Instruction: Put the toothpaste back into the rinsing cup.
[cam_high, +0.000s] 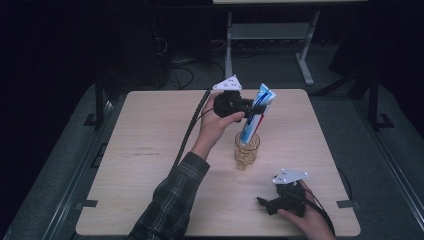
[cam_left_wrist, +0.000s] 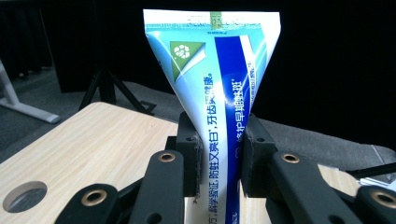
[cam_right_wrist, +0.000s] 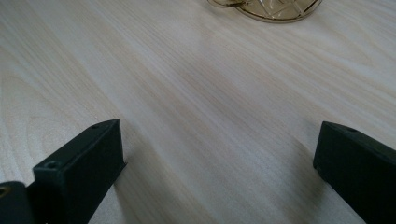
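Nearest the person, the right claw (cam_high: 270, 204) rests low over the front right part of the wooden surface (cam_high: 150, 165), its jaws spread wide with nothing between them. In the right gripper view those jaws frame bare wood grain, and the base of the amber glass cup (cam_right_wrist: 275, 9) shows at the top edge, so this claw points toward the cup while well apart from it. Judging by that, it is parked out of the way, perhaps ready to steady the cup if it tips.

Farther out, near the middle of the surface, the cup (cam_high: 247, 149) stands upright. The toothpaste tube (cam_high: 254, 117) stands in it, leaning a little, lower end down inside the glass and flat crimped end up.

Beyond that, the left claw (cam_high: 252, 107) comes at the tube from the side, its jaws closed on the tube's upper half. The left gripper view shows the pads (cam_left_wrist: 192, 156) pressing both faces of the tube (cam_left_wrist: 219, 84) below the wide crimp. A grip that high leaves the lower end free to enter the cup without the jaws fouling the rim. Whether the tube's bottom already sits on the cup's floor cannot be told.
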